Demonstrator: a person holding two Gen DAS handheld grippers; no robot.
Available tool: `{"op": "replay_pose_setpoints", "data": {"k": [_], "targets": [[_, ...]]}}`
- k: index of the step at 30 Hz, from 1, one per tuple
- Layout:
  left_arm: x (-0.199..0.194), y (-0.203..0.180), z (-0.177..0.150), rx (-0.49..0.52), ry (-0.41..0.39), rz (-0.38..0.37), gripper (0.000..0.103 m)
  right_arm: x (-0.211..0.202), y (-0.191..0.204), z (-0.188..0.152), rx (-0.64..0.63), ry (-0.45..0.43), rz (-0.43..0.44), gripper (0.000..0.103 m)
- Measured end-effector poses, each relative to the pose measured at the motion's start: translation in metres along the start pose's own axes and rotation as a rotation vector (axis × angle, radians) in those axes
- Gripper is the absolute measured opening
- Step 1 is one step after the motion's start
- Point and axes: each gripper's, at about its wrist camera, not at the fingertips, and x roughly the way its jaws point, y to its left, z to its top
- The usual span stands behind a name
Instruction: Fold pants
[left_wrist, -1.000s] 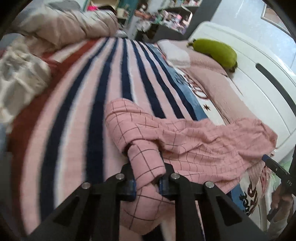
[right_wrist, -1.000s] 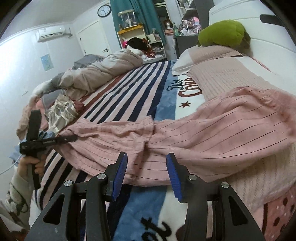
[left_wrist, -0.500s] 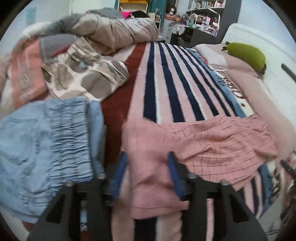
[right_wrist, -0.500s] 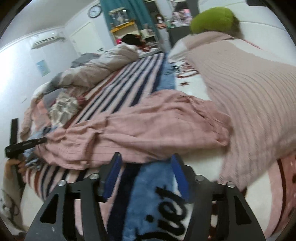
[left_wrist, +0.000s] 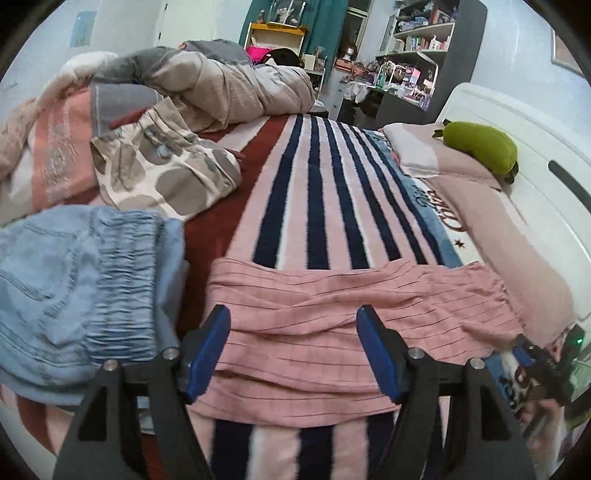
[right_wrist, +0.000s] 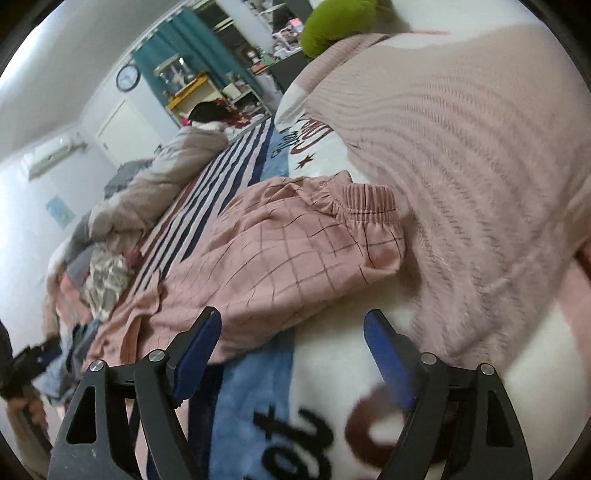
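Blue pads of the left gripper are spread, having just been opening, with the pink checked pants lying loose beneath them, unpinched; the right gripper has likewise been opening and is held empty over the striped blanket. The pants are judged light, soft and floppy, best taken at the waistband and the hems.

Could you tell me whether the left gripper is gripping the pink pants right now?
Apart. In the left wrist view the left gripper has its jaws wide, having just been opening; the pink pants lie flat on the bed, unpinched by either pad.
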Motion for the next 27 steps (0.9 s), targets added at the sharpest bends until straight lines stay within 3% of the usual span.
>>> {"op": "replay_pose_setpoints", "data": {"k": [4, 9, 11, 13, 15, 16, 21, 27], "targets": [[0.010, -0.012, 0.002, 0.006, -0.003, -0.023, 0.067, 0.012, 0.006, 0.007, 0.009, -0.042, 0.003, 0.089], [0.016, -0.019, 0.008, 0.025, -0.027, -0.039, 0.067, 0.036, 0.024, 0.017, -0.011, -0.061, -0.046, 0.087], [0.015, -0.019, 0.010, 0.030, -0.036, -0.040, 0.067, 0.044, 0.030, 0.022, -0.020, -0.059, -0.040, 0.069], [0.013, -0.018, 0.011, 0.035, -0.048, -0.037, 0.067, 0.048, 0.034, 0.026, -0.014, -0.055, -0.049, 0.037], [0.009, -0.013, 0.011, 0.034, -0.062, -0.032, 0.067, 0.048, 0.037, 0.030, -0.023, -0.069, -0.046, 0.018], [0.005, -0.010, 0.011, 0.031, -0.069, -0.031, 0.067, 0.045, 0.041, 0.031, -0.042, -0.085, -0.052, 0.013], [-0.014, 0.014, 0.007, -0.011, -0.118, -0.014, 0.067, 0.027, 0.082, 0.040, -0.179, -0.140, -0.040, 0.008], [-0.050, 0.054, -0.002, -0.068, -0.196, -0.011, 0.067, 0.007, 0.158, 0.045, -0.366, -0.188, 0.017, 0.008]]}}
